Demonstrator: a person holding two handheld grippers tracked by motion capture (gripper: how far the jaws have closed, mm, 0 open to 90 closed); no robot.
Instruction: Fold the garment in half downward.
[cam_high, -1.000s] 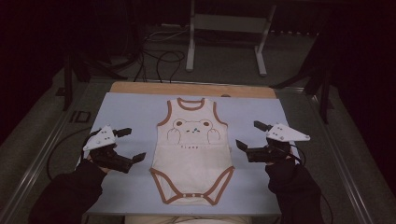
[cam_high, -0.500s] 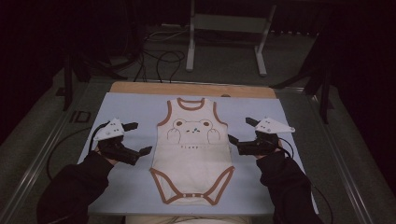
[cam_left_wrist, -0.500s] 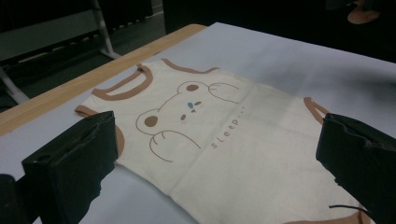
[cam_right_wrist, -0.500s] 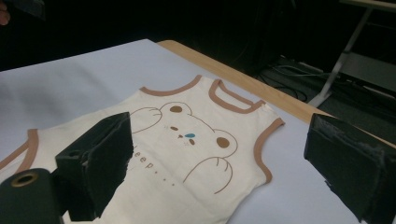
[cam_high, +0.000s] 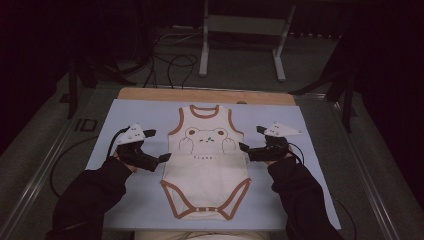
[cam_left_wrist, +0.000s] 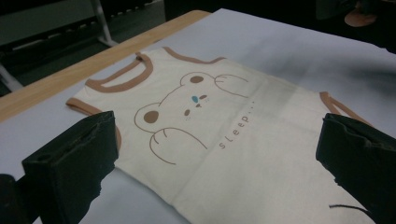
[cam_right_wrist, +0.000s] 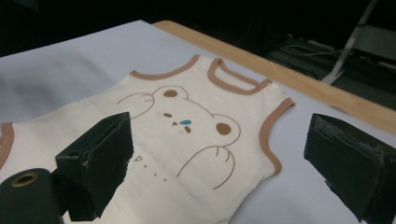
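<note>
A cream baby bodysuit (cam_high: 207, 165) with brown trim and a bear print lies flat, neck away from me, on a pale blue mat (cam_high: 130, 112). My left gripper (cam_high: 159, 145) is open at the garment's left side edge, just below the armhole. My right gripper (cam_high: 250, 138) is open at the right side edge, at about the same height. In the left gripper view the bodysuit (cam_left_wrist: 205, 107) spreads between the wide-apart jaws of the left gripper (cam_left_wrist: 217, 140). Seen from the right gripper view, the bodysuit (cam_right_wrist: 187, 112) lies ahead of the right gripper (cam_right_wrist: 219, 144), with nothing held.
The mat covers a wooden table whose far edge (cam_high: 200, 95) shows as a light strip. Beyond it stand the metal legs of a frame (cam_high: 240, 45), with cables (cam_high: 170, 57) on the floor. Bare mat lies on both sides of the garment.
Both grippers have moved inward and slightly forward, from out on the bare mat to the bodysuit's two side edges. The bodysuit has not shifted.
</note>
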